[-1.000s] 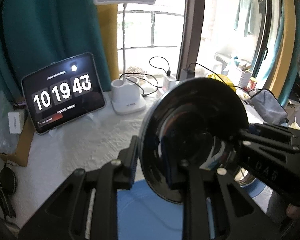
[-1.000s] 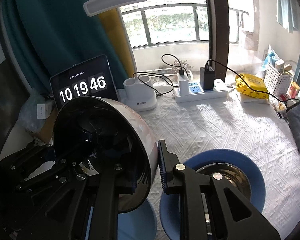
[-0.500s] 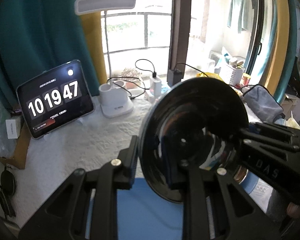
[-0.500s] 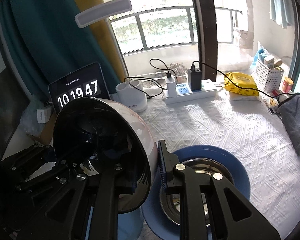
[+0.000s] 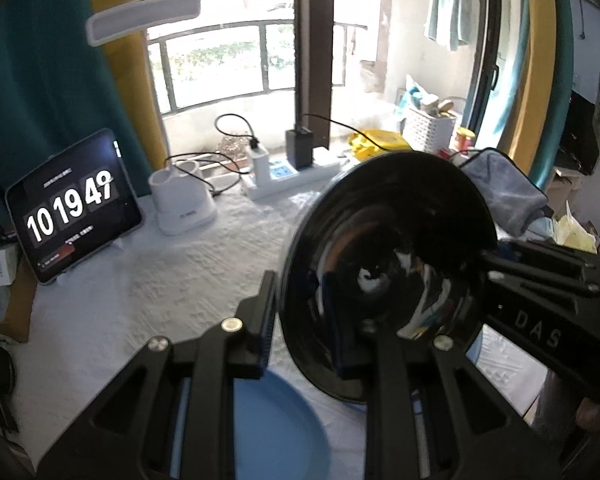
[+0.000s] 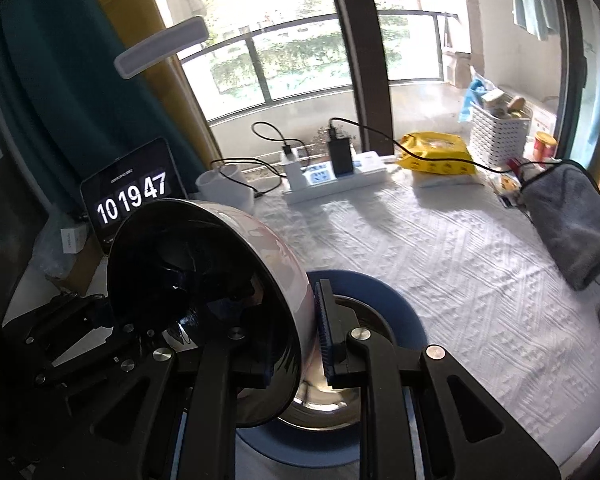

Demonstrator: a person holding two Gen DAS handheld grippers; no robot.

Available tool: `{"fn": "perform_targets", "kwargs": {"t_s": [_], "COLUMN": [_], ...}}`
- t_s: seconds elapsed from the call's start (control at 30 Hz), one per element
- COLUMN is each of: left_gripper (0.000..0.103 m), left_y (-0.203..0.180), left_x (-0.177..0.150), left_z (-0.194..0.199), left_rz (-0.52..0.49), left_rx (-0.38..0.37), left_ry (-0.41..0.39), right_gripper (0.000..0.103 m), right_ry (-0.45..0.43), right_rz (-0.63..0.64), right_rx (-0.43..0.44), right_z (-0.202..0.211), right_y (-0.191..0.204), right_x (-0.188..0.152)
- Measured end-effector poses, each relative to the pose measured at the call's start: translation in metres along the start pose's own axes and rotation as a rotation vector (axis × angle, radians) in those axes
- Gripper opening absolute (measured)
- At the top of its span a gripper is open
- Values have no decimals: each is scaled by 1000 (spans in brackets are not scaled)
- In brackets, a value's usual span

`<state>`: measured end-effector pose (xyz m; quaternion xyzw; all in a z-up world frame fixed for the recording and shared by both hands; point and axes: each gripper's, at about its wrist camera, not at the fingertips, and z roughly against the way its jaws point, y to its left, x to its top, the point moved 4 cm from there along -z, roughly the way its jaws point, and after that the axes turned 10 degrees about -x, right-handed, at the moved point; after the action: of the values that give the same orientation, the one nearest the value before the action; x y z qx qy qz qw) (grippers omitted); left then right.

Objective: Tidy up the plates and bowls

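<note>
Left wrist view first: the left gripper is closed nearly all the way, its ribbed pads pinching the near rim of a black bowl with a pale pink outside. The right gripper is closed just as far on the opposite edge of the same bowl, one pad inside the glossy black wall and one against the pink outer wall. Both sets of tongs therefore share one load, and the bowl hangs tilted on its side, mouth turned toward the cameras, clear of the table. A two-sided hold probably keeps a smooth, heavy piece from swinging or slipping out of a single thin rim pinch.

Directly beneath, in the right wrist view, a steel bowl sits nested in a blue plate on the white quilted tablecloth. A second blue plate lies near and to the left. The black bowl looks bound for one of these (which one, I cannot tell), so it would need levelling before it goes down.

Farther off stand a tablet clock, a white lamp base, a power strip, a yellow packet and a grey towel at the far right.
</note>
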<state>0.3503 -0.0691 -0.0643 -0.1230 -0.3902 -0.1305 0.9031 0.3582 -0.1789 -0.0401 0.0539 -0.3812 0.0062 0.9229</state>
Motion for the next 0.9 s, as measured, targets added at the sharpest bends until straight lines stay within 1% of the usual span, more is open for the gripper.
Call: {"fn": "perform_targets", "kwargs": {"t_s": [0.3,0.53,0.9], "left_gripper": [23,23,23], "left_y": [-18,-24,-24], "left_x": [-8,-12,-20], "left_z": [-23,-38,-54], "left_rz": [-13,-11,-8], "left_rx": [-16,-10,-22], "left_ry": [47,72,111], "right_gripper": [19,20,20], "right_ry": [34,55,91], "right_rz": [-40,-54,-63], "right_rx": [-10,-22,-21], "right_z": [-9,-20,-34], "right_y": [-30,-41,-50], "right_x": [-17,-27,-33]}}
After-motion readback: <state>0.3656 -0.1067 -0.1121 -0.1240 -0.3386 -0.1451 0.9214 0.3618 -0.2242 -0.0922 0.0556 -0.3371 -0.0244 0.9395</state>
